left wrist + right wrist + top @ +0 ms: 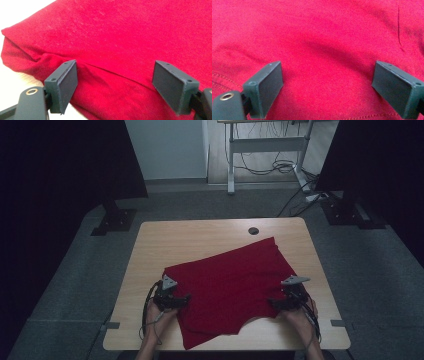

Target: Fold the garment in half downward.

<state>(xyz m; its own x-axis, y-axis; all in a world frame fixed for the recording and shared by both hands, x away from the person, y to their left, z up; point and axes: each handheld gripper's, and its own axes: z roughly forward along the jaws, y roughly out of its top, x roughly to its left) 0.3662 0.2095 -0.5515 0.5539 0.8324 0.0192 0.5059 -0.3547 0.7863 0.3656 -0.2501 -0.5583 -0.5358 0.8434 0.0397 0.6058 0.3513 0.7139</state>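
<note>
Red knit garment (227, 287) lying folded on a pale wood-grain table (200, 237), a gripper at each side edge.

The garment is soft, matte jersey, folded into a rough slanted rectangle toward the near half of the table, its near edge hanging close to the table's front rim; in the left gripper view a folded layer forms a rounded, puffy ridge over a lower layer, and in the right gripper view a stitched hem line runs along the bottom. The left gripper (113, 87) sits at the cloth's left edge, jaws spread wide with flat dark pads (68, 82) over the fabric, nothing pinched. The right gripper (327, 87) sits at the right edge, likewise gaping wide above the cloth. A small round dark cable hole (254, 230) lies beyond the garment. Black stands (115, 217) flank the table on grey carpet, and a desk frame with loose cables (270, 165) stands behind.
</note>
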